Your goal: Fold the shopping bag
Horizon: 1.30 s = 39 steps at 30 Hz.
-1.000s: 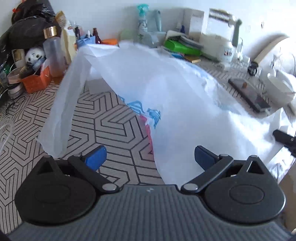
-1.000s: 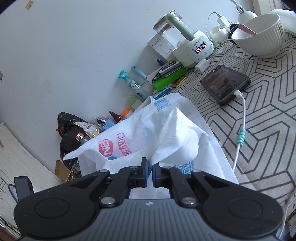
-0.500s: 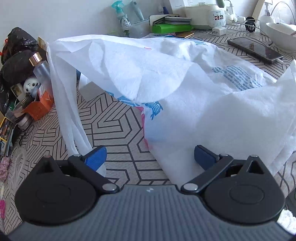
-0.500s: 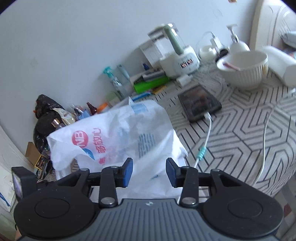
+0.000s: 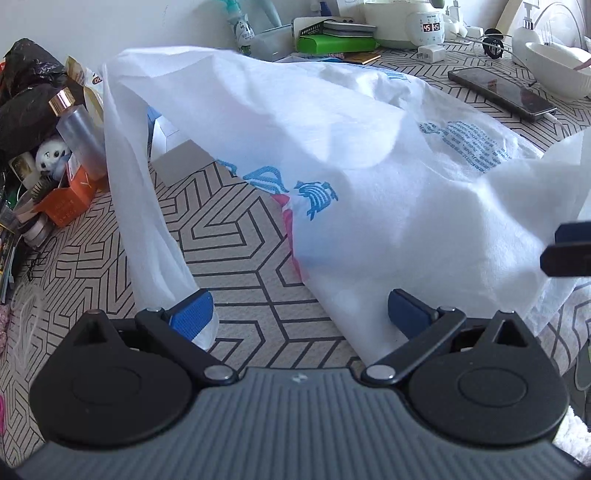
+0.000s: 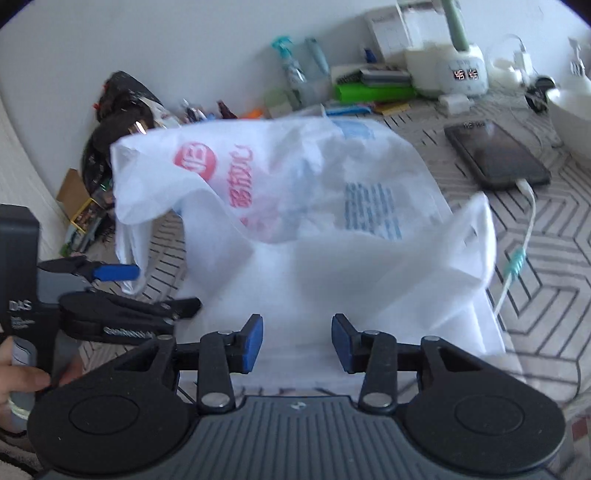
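Both grippers hang with jaws spread wide over a white shopping bag (image 5: pixel 369 155) heaped loosely on a table (image 5: pixel 236 243) covered in a geometric line pattern; the left gripper (image 5: pixel 299 314) holds nothing, though one bag handle (image 5: pixel 147 221) drops down against its left blue pad (image 5: pixel 194 314) while the bag's lower edge lies just ahead of its right pad; the right gripper (image 6: pixel 297 343) likewise grips nothing, the bag's near edge lying between and just ahead of its jaws; to the left of those jaws the other gripper shows from the side, with a person's hand (image 6: pixel 18 380) on its grip at the frame edge; ahead of the left jaws the bag carries a blue print (image 5: pixel 314 195), and ahead of the right jaws a red round logo (image 6: pixel 194 160) and a block of blue text; beyond the bag, to the right, lies a dark phone (image 6: pixel 496 155) with a white cable (image 6: pixel 517 258) plugged in; farther still, by the wall, stand a green box (image 5: pixel 336 44), a spray bottle (image 6: pixel 290 66) and a white appliance (image 5: pixel 406 18) showing 45 45; far left sit black bags (image 5: pixel 26 92) and a clear bottle (image 5: pixel 79 136)
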{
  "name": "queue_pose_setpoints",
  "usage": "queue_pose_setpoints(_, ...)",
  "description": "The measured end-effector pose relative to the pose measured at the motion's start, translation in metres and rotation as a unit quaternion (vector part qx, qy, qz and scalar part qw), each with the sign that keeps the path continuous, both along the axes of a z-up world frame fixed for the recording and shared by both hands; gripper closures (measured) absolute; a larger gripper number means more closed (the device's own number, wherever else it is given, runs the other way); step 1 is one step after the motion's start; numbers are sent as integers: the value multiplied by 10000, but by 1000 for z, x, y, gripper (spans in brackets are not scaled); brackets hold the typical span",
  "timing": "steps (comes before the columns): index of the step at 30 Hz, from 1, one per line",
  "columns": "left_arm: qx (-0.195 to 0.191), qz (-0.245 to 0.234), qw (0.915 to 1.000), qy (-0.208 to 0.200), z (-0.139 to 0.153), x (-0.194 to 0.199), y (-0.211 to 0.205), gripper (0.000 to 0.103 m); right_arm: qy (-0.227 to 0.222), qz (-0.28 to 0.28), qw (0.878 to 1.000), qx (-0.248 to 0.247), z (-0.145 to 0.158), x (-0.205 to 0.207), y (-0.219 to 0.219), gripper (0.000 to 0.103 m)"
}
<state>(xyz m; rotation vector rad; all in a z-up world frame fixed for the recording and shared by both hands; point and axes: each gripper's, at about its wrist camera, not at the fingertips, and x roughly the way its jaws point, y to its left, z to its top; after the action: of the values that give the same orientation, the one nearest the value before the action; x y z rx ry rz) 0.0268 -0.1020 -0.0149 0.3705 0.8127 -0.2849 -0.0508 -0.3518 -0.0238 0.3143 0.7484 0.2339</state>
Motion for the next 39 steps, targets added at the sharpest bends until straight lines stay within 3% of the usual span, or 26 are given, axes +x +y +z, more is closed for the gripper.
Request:
queue_pose_setpoints(3,-124,36,9999,88,-1,2,3,0,72,49,9996,278,-1,-2,-6,44)
queue_pose_setpoints(5,-144,37,9999,87,-1,2,3,0,60,73,9998,197,5,-3,-4,45)
queue_pose_setpoints(10,-102,-14,9999,-69,-4,-4,2,0,-825,431,9942,-539,54,-10,14,45)
queue_pose_setpoints(13,-127,-40,9998,-114,-5,-4,2,0,-1351,788,9786,-1337,97,-6,36,45)
queue_pose_setpoints(17,-275,-32,9996,-48,-5,-2,7,0,-1675,1585,9453,-2308,137,13,77,41)
queue_pose_setpoints(19,-333,-35,9994,-6,-5,0,9,0,-1626,2056,9306,-2556,155,33,96,41)
queue_pose_setpoints(21,-391,-38,9992,36,-5,1,11,0,-1515,2275,9273,-2559,174,56,108,41)
queue_pose_setpoints(24,-478,-41,9988,100,-5,3,13,0,-963,2263,9498,-1932,213,114,118,41)
queue_pose_setpoints(26,-510,-53,9986,134,-5,5,14,0,-199,2187,9694,-1097,227,172,114,42)
queue_pose_setpoints(28,-521,-74,9985,162,-6,6,14,0,648,2028,9770,-134,214,223,103,41)
queue_pose_setpoints(31,-620,-96,9978,215,-6,8,17,0,1441,1743,9708,798,163,270,84,41)
queue_pose_setpoints(35,-681,-133,9972,294,-7,11,18,0,1844,1307,9604,1630,81,309,56,41)
queue_pose_setpoints(39,-567,-173,9976,363,-5,13,15,0,2062,1265,9413,2355,29,330,36,41)
